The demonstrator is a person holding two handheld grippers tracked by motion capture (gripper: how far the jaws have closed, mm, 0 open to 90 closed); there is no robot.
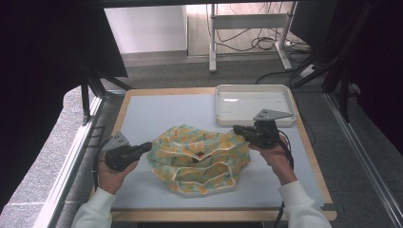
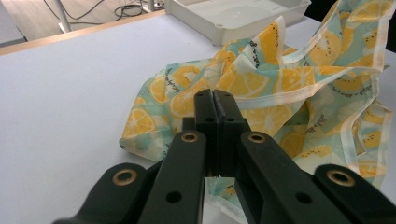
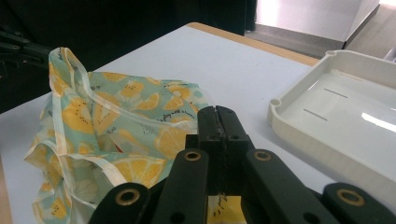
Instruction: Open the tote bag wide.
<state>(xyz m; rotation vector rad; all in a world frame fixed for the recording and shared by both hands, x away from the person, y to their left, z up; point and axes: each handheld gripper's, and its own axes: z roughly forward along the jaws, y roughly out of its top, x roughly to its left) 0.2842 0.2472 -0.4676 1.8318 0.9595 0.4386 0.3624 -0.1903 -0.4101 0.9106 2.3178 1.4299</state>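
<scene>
A crumpled cloth (image 1: 199,159) printed with yellow citrus slices on pale green lies in the middle of the light table (image 1: 157,114). My left gripper (image 1: 149,146) is at the cloth's left edge. In the left gripper view its jaws (image 2: 215,95) are pressed together, with a strip of cloth (image 2: 289,84) pinched low between them. My right gripper (image 1: 236,128) is at the cloth's upper right edge. There too the gripper (image 3: 218,112) is shut, a bit of the cloth (image 3: 107,116) showing between the jaws. Part of the fabric stands up in folds.
An empty white tray (image 1: 247,104) sits at the table's back right corner, just behind the right gripper; its wall (image 3: 299,126) is close in the right gripper view. Bare table surface surrounds the cloth. Dark stands and cables lie on the floor beyond the table.
</scene>
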